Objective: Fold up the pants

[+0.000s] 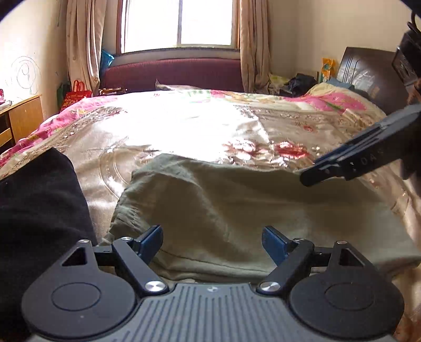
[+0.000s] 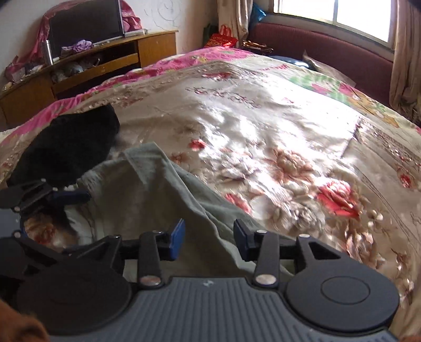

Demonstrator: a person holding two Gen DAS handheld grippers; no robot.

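At the far left of my left wrist view a black garment point(image 1: 39, 205) lies heaped on the bed point(image 1: 184, 123), its edge just beside the olive pants point(image 1: 236, 210). The pants lie spread across the flowered satin bedspread point(image 1: 302, 123), reaching from the black garment towards the right, with a folded edge running along the near side. My left claw point(image 1: 211, 243) hovers low over that near edge with its blue pads standing wide apart; the cloth lies under the gap, but neither pad presses on it, so this claw has hold of nothing. Further right, my right claw point(image 1: 310, 179) comes in from the upper right corner, its dark finger tip at the far right corner of the pants; from this side I cannot tell whether it touches the cloth. In the right wrist view the black garment point(image 2: 68, 152) sits at the left, with my left claw point(image 2: 60, 197) just below it. The pants point(image 2: 163, 194) run from there towards the lower middle, where a raised ridge of cloth passes between my right claw's point(image 2: 208, 240) fingers. These stand partly open, and I cannot tell whether the pads grip that fold. To the right the bare bedspread point(image 2: 289, 136) stretches towards the window point(image 2: 342, 15).
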